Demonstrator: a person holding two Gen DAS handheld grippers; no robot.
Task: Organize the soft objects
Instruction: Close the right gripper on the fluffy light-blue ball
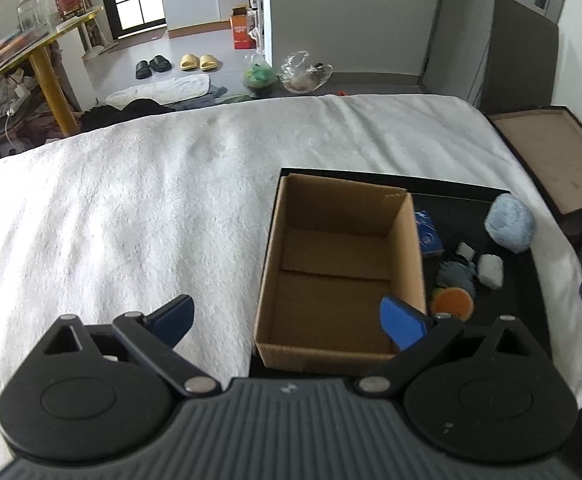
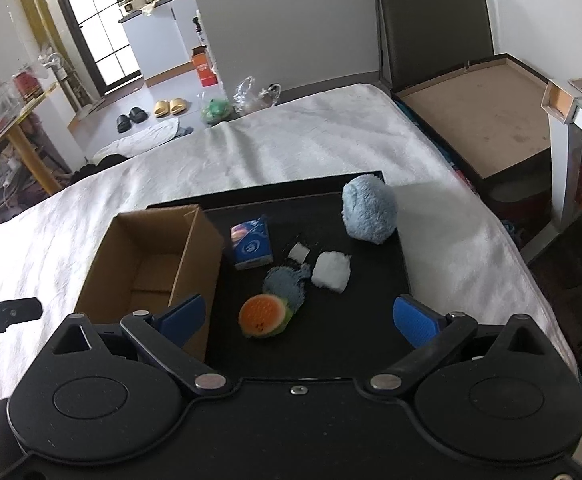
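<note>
Brown box (image 2: 151,264) (orange-and-green sponge (image 2: 265,315))

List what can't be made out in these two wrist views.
- Cardboard box, right view: near floor hidden by its own wall and the gripper finger.
- Blue pack, left view: mostly hidden behind the box wall; print too small in both views.
- Orange round sponge, left view: partly cut off by the finger.
- Gray pad, right view: blurred, kind unclear.

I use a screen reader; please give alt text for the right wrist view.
The open right gripper hovers over a black tray holding an orange round sponge, blue plush ball, white pads and a blue packet, beside an empty cardboard box on a white bedspread.
</note>
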